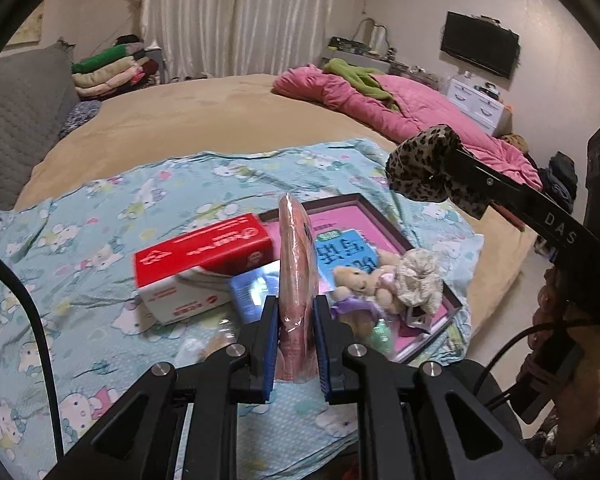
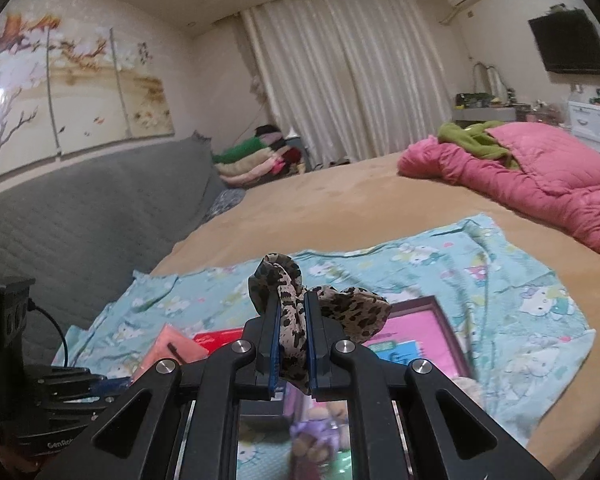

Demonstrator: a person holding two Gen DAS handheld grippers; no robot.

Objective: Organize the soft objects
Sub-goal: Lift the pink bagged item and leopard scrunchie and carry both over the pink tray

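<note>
Your left hand-held gripper (image 1: 296, 312) is clamping a flat pink plastic-wrapped packet (image 1: 297, 260) upright; your right hand-held gripper (image 2: 293, 312) is pinching a leopard-print fabric scrunchie (image 2: 296, 320) above the bed (image 2: 340, 208).

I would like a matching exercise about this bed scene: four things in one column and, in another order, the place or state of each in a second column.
Things:
1. leopard-print scrunchie
2. pink wrapped pack
3. small teddy bear
4. red and white box

Places or states:
A. lies in the pink tray beside a cream scrunchie
B. clamped in the left gripper, standing on edge
C. rests on the blue cartoon-print cloth, left of the tray
D. clamped in the right gripper, held above the bed

Pairs: 1-D, 2-B, 3-A, 4-C
</note>
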